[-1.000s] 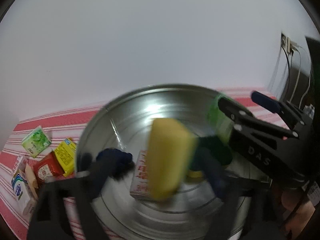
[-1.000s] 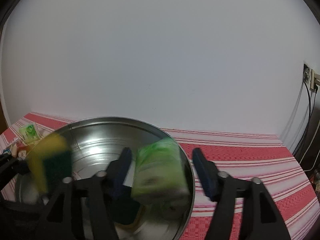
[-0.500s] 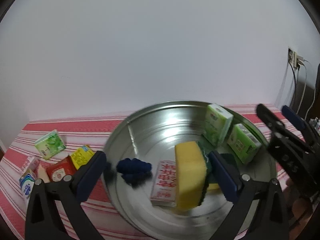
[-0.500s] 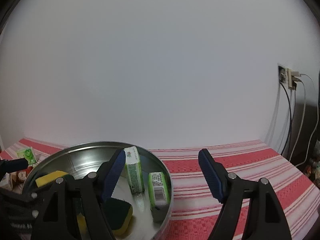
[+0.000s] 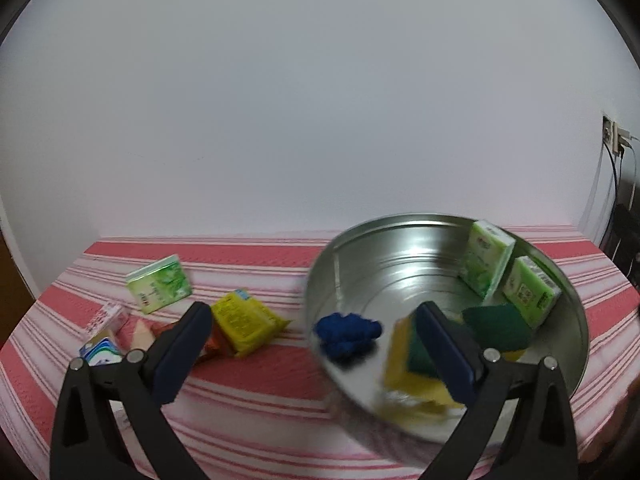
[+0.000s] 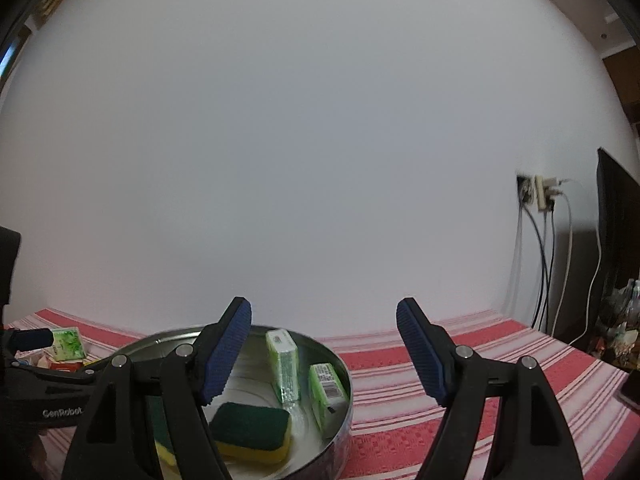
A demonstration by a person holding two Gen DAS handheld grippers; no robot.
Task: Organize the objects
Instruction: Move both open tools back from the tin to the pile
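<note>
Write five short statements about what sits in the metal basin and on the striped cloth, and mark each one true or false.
1. Two green cartons stand inside the metal basin. True.
2. The blue scrunched object lies on the striped cloth outside the basin. False: it lies inside the basin, near its left wall.
3. A yellow packet lies on the cloth left of the basin. True.
4. The right gripper is clamped on a sponge. False: its fingers stand apart with nothing between them; the sponge lies in the basin.
5. The basin holds no sponges. False: green-and-yellow sponges lie in it.
</note>
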